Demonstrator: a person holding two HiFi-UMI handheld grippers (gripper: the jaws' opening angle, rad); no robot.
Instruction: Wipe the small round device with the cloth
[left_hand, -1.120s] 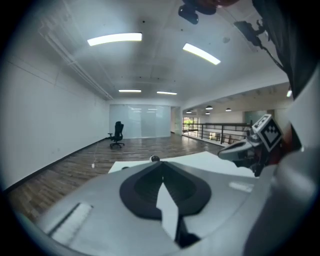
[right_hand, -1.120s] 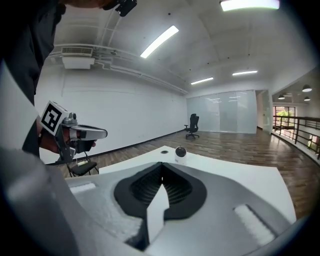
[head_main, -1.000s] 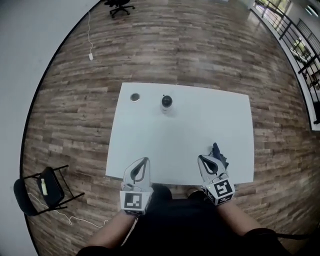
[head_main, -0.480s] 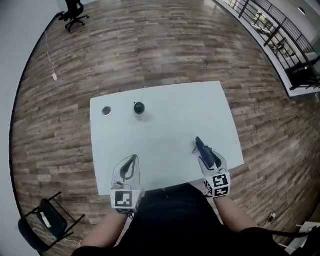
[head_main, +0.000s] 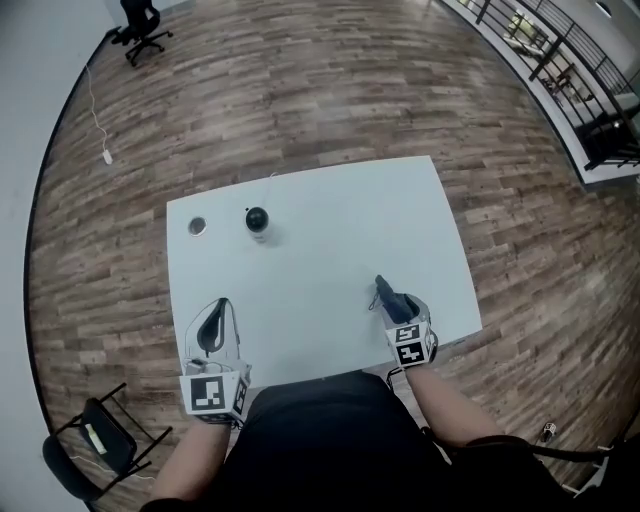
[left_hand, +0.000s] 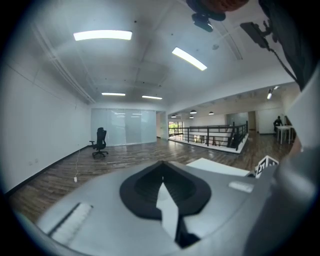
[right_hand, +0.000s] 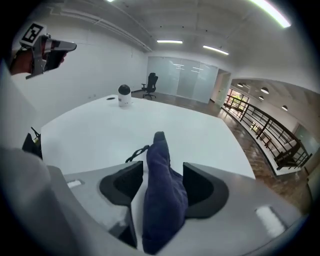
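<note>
The small round device, a black ball on a white base, stands at the table's far left; the right gripper view has it far ahead. My right gripper hovers over the near right of the white table. Its jaws are opening, and the dark blue cloth still stands bunched between them, with its tip poking forward. My left gripper is shut and empty at the table's near-left edge, tilted up toward the room.
A small grey disc lies left of the device. A folding chair stands on the wooden floor at the near left, an office chair far off. A railing runs along the right.
My right gripper has moved forward over the table with the cloth. The left gripper has drifted left to the table's edge. The head view has swung, so the table sits differently in it.
</note>
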